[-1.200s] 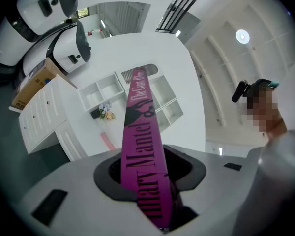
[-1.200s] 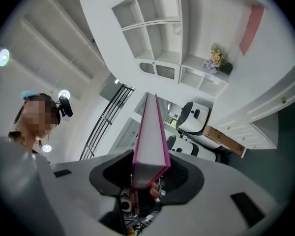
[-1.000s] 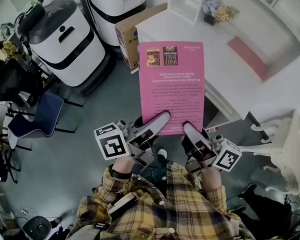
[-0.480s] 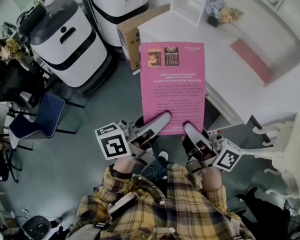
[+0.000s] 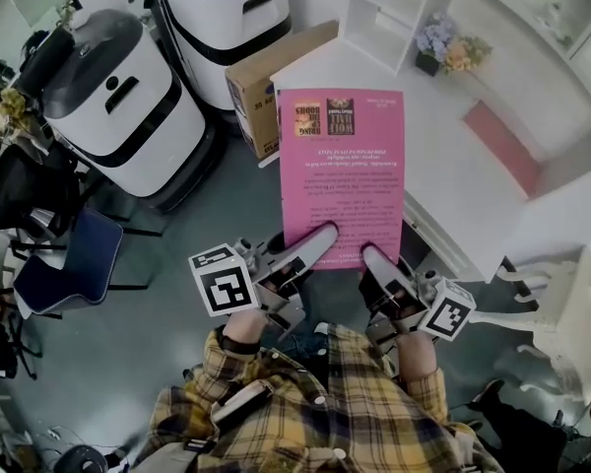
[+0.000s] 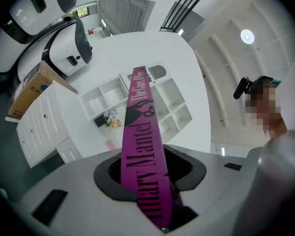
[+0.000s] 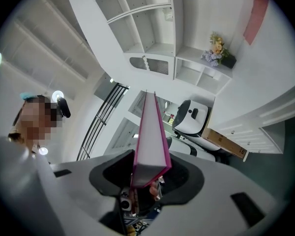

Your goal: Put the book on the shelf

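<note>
While both tongs pinch it, the book [image 5: 342, 170] stands out flat ahead of them with its pink back cover up. The left tongs [image 5: 318, 236] are clamped on the near end by the spine, and the right tongs [image 5: 372, 256] on the near end by the page edges. Neither pair is spread free. The shelf [image 5: 374, 13] lies beyond the book's far edge and well apart from it, with flowers [image 5: 451, 49] ahead and to the right of the tongs. The book holds level without sagging though gripped at one end only, so it looks stiff and probably hardbound, though the binding is hard to make out. It seems thick enough to have real weight. Held this way, the long overhang will lever against the pads, and the cover looks smooth, so it may creep or tip downward. A hold close to the spine, deep between the pads, should carry it best. For a compartment it will likely need turning upright, one pair steadying while the other guides.
</note>
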Demonstrator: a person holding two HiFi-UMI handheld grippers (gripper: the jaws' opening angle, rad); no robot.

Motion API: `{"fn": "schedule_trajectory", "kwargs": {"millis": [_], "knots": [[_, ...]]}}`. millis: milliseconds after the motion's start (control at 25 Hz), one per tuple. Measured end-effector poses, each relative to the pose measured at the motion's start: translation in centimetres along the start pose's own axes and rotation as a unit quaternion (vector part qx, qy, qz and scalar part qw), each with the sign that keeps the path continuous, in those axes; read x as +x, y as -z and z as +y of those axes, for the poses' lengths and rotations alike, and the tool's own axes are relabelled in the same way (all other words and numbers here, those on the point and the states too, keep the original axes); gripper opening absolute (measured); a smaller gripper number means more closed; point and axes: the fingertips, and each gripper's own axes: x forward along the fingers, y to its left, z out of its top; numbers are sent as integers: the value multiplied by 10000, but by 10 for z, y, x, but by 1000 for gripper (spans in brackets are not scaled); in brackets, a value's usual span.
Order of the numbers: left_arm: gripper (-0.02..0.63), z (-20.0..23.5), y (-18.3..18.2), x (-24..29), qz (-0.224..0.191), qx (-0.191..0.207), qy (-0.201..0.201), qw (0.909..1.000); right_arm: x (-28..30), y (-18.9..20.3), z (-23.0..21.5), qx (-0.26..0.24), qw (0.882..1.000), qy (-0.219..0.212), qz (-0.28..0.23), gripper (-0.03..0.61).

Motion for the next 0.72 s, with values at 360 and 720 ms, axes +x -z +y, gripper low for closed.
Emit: {"fn": "schedule_trajectory", "kwargs": {"millis": [360,720], "knots": [[163,2,0,0,19,110,211,9997,0,1,-2,-311,9995,52,-39,169],[164,3,1,1,0,135,323,9994,-1,0,-2,-461,9989,97,-24,169]]}}
